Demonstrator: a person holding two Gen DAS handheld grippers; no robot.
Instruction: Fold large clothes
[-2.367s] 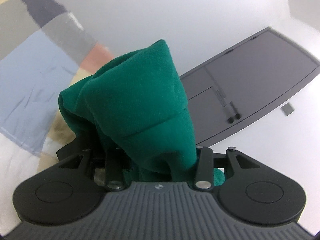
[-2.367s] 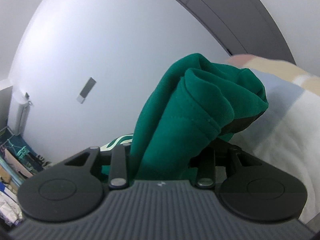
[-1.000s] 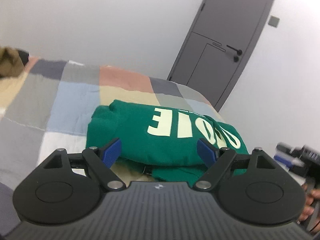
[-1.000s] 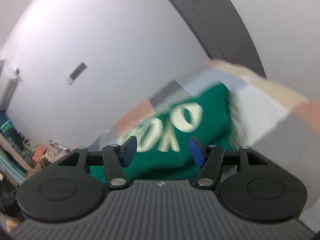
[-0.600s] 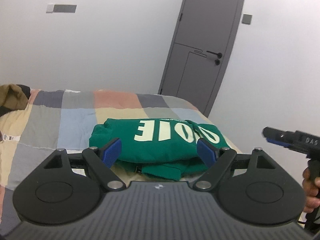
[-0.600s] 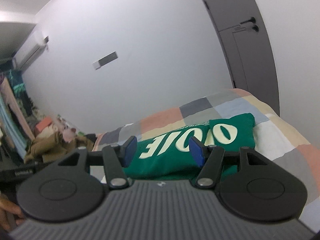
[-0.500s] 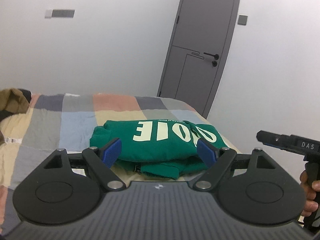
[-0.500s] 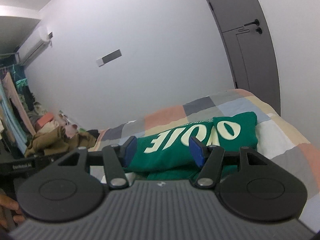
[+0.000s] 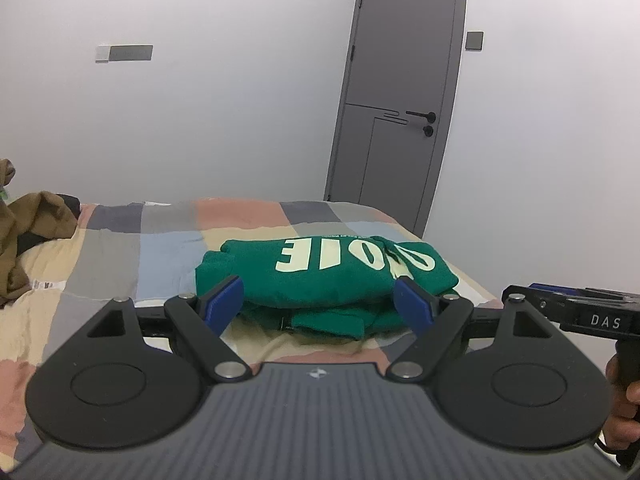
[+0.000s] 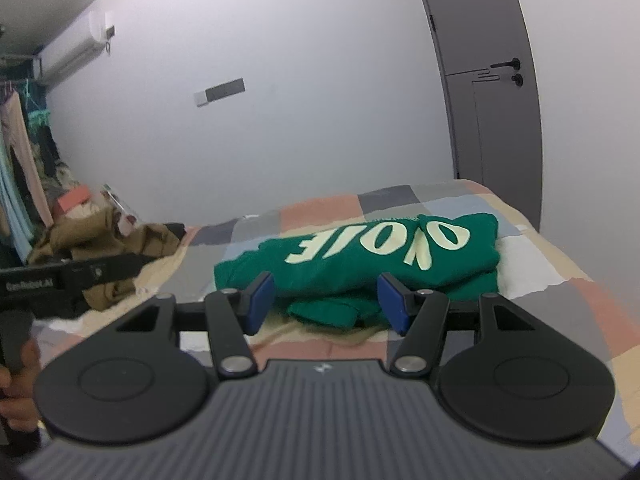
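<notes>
A folded green sweatshirt (image 9: 320,276) with pale lettering lies on the patchwork bedspread (image 9: 168,240); the right wrist view shows the same sweatshirt (image 10: 360,260) on the bedspread (image 10: 540,280). My left gripper (image 9: 319,304) hangs open in front of it, blue pads (image 9: 224,300) apart, nothing between them. My right gripper (image 10: 326,300) is open too, its blue pads (image 10: 392,300) narrower apart and empty, short of the garment. Each view catches the other gripper: the right one (image 9: 576,312) at the right edge, the left one (image 10: 72,276) at the left edge.
A heap of brown clothes (image 9: 28,232) lies at the bed's far left, seen also as brown clothes (image 10: 100,236). A grey door (image 9: 396,112) stands behind the bed's right corner. A hand (image 9: 628,404) holds the right gripper's handle. Hanging clothes (image 10: 20,176) fill the far left.
Both grippers let go of the green sweatshirt, which now lies folded on the bed. Both have pulled back from it and rolled level, so the other gripper has come into each view.
</notes>
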